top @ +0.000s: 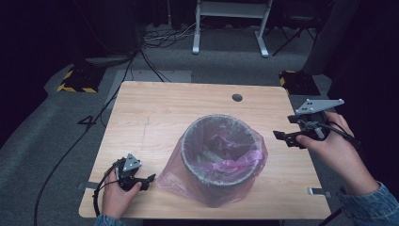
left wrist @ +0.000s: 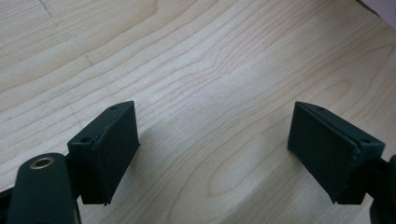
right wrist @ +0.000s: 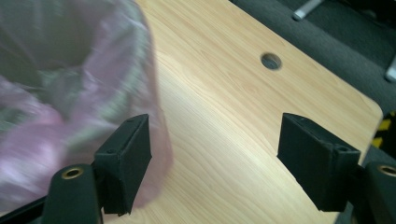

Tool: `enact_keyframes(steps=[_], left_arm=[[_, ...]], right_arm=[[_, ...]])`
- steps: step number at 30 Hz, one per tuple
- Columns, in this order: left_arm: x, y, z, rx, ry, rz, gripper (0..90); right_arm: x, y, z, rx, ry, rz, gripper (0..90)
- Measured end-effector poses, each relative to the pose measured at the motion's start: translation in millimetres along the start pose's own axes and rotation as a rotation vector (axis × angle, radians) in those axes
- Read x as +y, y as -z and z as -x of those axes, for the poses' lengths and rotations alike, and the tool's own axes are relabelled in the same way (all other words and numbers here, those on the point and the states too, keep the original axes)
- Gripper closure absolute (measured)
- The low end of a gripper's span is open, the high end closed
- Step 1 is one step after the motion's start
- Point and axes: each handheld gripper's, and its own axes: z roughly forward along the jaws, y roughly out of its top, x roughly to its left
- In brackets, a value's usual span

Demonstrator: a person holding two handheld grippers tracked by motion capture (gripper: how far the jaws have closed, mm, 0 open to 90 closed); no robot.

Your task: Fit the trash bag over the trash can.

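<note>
One bin (top: 221, 160) stands on the table (top: 155, 108), a little toward 5 o'clock of its middle. A pink bag (top: 244, 162) lines it, folded over the rim and hanging loose down the outside, pooling at the bin's foot around 8 o'clock. Something pale lies crumpled inside; what it is cannot be told.

At 3 o'clock of the bin, the right gripper (top: 281, 136) hangs over the table's edge, pointing toward the rim but apart from it. In the right gripper view its jaws stand wide apart with nothing between them, the blurred bag (right wrist: 70, 93) close by on one side and a small round hole (right wrist: 271, 61) in the tabletop beyond.

At 8 o'clock, the left gripper (top: 149, 181) sits low on the table, just beside the bag's spread skirt. In the left gripper view its jaws are likewise wide apart over bare wood.

The step looks like the approach, before any grasp of the bag. The next move probably calls for each gripper to close in on the liner's folded edge from opposite sides and pinch thin film without tipping the bin.
</note>
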Motion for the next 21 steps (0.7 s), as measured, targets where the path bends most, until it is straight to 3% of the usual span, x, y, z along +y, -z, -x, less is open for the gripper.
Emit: enact_keyframes(steps=[3,9,11,21], left_arm=[[-1.5,1.4,-2.1,-0.007,-0.003,0.000,16.2],[-3.6,3.8,-4.4,0.000,-0.003,0.000,16.2],[-6.0,5.6,-4.8,0.013,0.021,0.006,16.2],[-13.8,13.9,-10.4,0.021,0.026,0.001,16.3]], right_arm=[[-15.0,-3.0,12.6,-0.033,-0.033,-0.024,26.2],[-45.1,-14.6,29.0,-0.049,-0.082,-0.051,23.6],[-54.3,-19.4,31.9,-0.046,-0.098,-0.054,23.1],[-99.0,-45.3,36.6,-0.030,-0.149,-0.084,21.6]])
